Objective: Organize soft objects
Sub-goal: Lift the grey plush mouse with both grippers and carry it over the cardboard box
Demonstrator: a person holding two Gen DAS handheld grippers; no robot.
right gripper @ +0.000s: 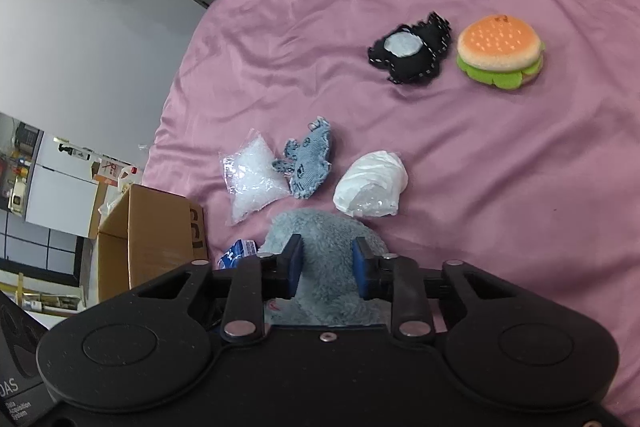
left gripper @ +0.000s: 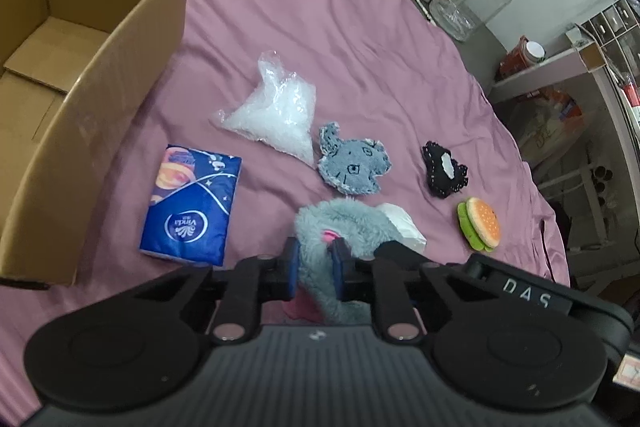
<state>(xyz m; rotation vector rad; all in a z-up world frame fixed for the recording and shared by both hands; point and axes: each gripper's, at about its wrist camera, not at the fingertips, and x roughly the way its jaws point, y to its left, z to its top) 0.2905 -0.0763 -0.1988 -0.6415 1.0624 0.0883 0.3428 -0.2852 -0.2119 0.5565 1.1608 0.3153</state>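
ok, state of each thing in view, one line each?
left hand-held gripper: shut on grey plush toy
right hand-held gripper: shut on the same toy
cardboard box: open, empty
tissue pack: flat, sealed
hamburger plush: lying on sheet, untouched

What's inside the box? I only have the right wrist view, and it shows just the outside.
Observer: The box is empty. Only its bottom flaps show.
Operator: And the blue pack peeking out beside the plush?
Observer: It's a tissue pack, lying flat on the sheet beside the box.
Operator: Is the left gripper on the plush too?
Observer: Yes, its jaws are shut on the grey fur.
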